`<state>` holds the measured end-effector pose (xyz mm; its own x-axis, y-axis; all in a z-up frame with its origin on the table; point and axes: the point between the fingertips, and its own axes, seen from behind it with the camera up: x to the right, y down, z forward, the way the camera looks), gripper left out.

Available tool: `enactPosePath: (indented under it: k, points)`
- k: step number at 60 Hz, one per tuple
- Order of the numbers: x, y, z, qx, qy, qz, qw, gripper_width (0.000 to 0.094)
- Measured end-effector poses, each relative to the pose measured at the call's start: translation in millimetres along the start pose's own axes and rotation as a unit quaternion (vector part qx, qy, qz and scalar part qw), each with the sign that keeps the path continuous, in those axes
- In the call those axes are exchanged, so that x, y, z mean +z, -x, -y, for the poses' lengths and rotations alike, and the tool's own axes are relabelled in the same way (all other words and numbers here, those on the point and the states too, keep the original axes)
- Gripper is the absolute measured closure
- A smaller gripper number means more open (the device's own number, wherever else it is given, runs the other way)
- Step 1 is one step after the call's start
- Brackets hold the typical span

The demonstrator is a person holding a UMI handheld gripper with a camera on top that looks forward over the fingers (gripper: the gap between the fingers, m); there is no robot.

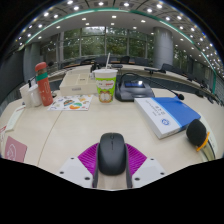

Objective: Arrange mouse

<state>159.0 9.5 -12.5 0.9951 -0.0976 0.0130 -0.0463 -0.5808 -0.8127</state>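
Pale bench (70,130) under bright office ceiling lights carries everything. At the near edge the claw (112,172) stands with its 2 fingers apart, purple pads (88,157) showing on either side of the mouse (112,153), which lies directly between them, resting on the bench. Its long axis runs straight along the fingers, so closing would catch its flanks. It is dark, smooth and oval. Beyond stand a cup (105,84), a book (165,114) and a red bottle (44,84).

An open-plan office: rows of bright ceiling lights (100,12) run over a long pale tabletop (60,125) carrying a blue-and-white book (165,114), a paper cup (105,84) and scattered papers (68,102).
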Motion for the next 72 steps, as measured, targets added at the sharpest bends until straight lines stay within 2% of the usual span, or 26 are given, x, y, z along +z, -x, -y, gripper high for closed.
enactPosePath:
  k: [10,18,28,35,42,54,65,72]
  points:
    - [-6.9,0.5,3.2,-0.002,0.0,-0.013,1.0,0.0596]
    - [-56.1,18.3,41.3,0.001,-0.038,-0.029,0.999,0.0595]
    - [-149.6,92.3,102.0,0.009,-0.101,-0.026,0.995,0.0596]
    - [-208.0,176.7,118.4,0.016,-0.125,-0.003,0.992,0.0596]
    - [-228.7,269.6,95.7,0.015,-0.113,0.035,0.993,0.0597]
    - [-198.5,381.9,8.6,-0.004,-0.038,0.068,0.997,0.0597]
    - [-156.6,405.7,-52.9,-0.017,0.004,0.048,0.999,0.0588]
    - [-138.6,400.8,-72.4,0.0,0.026,0.04,0.999,0.0534]
